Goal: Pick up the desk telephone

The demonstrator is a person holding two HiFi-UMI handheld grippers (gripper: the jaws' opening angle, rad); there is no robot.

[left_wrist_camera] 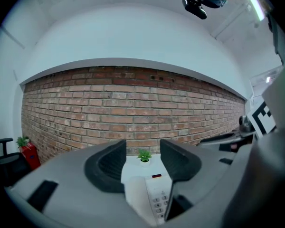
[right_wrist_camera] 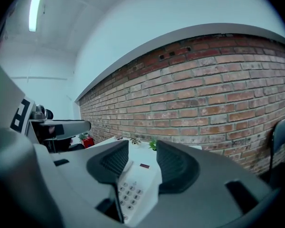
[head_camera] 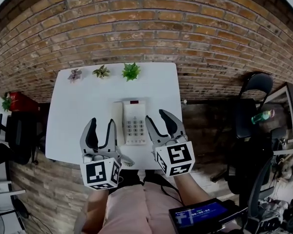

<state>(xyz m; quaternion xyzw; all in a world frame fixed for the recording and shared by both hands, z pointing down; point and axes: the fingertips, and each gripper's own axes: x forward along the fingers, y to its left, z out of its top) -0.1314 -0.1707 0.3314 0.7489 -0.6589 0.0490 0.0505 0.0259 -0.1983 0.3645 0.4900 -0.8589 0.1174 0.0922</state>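
Observation:
A white desk telephone (head_camera: 135, 121) lies flat on the white table (head_camera: 78, 116), keypad up, with its handset (head_camera: 117, 123) along its left side. My left gripper (head_camera: 102, 126) hovers just left of the phone, near the table's front edge, and my right gripper (head_camera: 157, 117) hovers just right of it. Both are open with nothing between their fingers. The left gripper view looks past its own gripper (left_wrist_camera: 142, 163) down at the phone (left_wrist_camera: 155, 199), low and slightly right. Beyond my right gripper (right_wrist_camera: 141, 163), the phone (right_wrist_camera: 135, 186) shows low between the jaws.
Three small potted plants (head_camera: 75, 74) (head_camera: 101, 72) (head_camera: 131, 71) stand along the table's far edge, in front of a brick wall (head_camera: 151, 28). A black chair (head_camera: 256, 89) stands to the right, a red object (head_camera: 20, 101) to the left, and a lit screen (head_camera: 198, 213) at the lower right.

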